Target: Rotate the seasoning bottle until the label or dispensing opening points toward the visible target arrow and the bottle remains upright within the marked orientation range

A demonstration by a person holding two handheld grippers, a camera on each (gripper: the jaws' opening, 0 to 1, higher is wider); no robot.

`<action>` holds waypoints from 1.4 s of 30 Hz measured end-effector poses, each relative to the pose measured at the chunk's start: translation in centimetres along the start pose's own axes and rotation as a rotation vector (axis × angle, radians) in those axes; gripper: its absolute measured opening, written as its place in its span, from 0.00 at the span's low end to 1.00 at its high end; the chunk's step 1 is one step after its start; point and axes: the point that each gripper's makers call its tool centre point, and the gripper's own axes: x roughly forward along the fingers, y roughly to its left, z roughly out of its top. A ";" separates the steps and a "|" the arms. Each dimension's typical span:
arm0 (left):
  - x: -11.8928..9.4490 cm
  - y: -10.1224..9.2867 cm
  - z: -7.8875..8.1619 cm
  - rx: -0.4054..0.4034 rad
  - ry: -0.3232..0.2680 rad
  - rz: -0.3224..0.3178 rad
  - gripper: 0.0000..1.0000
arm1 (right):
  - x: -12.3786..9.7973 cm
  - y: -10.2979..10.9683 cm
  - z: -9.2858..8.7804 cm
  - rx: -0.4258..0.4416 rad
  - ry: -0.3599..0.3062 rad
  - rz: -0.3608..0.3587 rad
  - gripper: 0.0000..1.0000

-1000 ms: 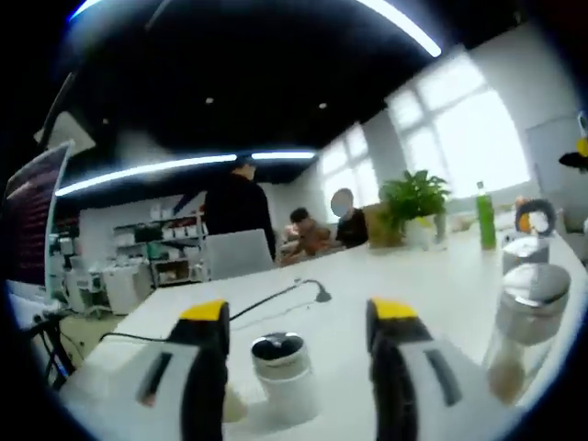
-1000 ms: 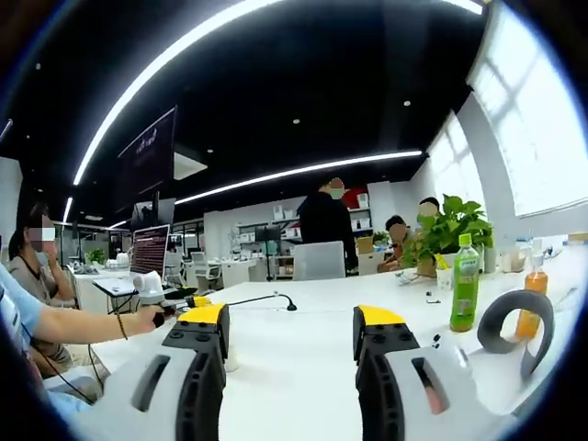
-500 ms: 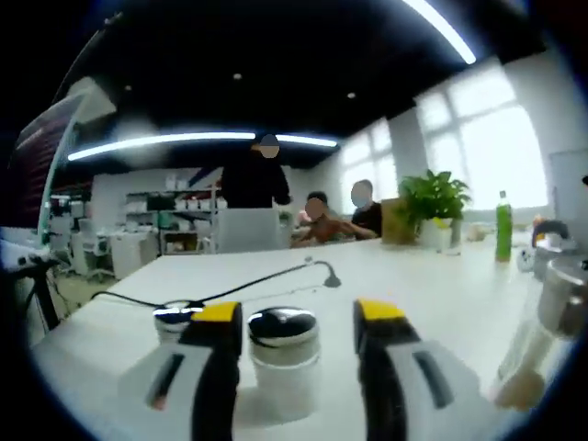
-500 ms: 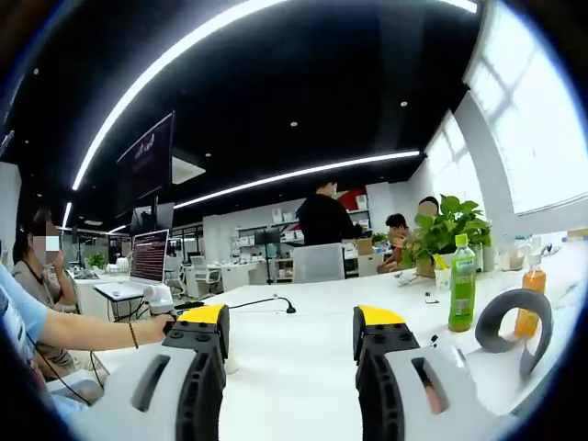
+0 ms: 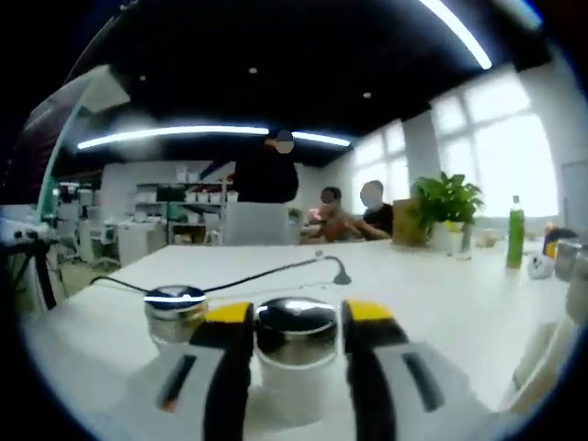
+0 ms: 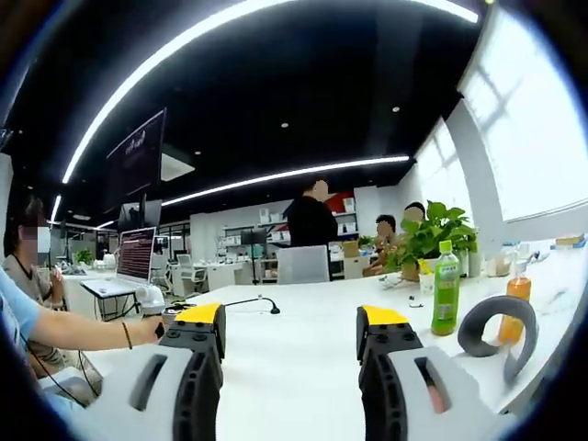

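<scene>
Seasoning bottle (image 5: 296, 354), lower centre of my left gripper view: upright on white table (image 5: 441, 285), chrome lid up, between my left gripper (image 5: 298, 323) jaws, narrow around it; contact I cannot tell. Second chrome-lidded jar (image 5: 175, 310) just left. Right gripper (image 6: 289, 323): jaws wide, empty.

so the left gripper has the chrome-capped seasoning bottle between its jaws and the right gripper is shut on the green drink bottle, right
Not quite. In the right gripper view the right gripper is open with nothing between its jaws; the green drink bottle stands apart on the white table. The rest holds: in the left gripper view the left gripper has the seasoning bottle between its jaws.
</scene>
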 end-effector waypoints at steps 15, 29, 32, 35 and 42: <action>-0.7 -0.1 0.1 0.033 0.004 0.001 0.35 | -0.5 0.1 -0.2 0.012 -0.006 -0.006 0.57; -5.4 -1.9 4.4 0.038 -0.035 -0.102 0.35 | -0.1 0.2 -1.0 0.031 0.020 -0.001 0.57; -6.4 -2.3 4.5 0.054 -0.019 -0.111 0.35 | -0.1 0.3 -1.1 0.043 0.022 0.000 0.57; -7.9 -2.6 4.7 0.021 -0.026 -0.116 0.35 | -0.3 1.2 -1.2 0.033 0.027 0.014 0.56; -11.4 -3.7 4.8 -0.059 -0.050 -0.137 0.35 | -0.2 1.3 -1.1 0.017 0.028 0.015 0.56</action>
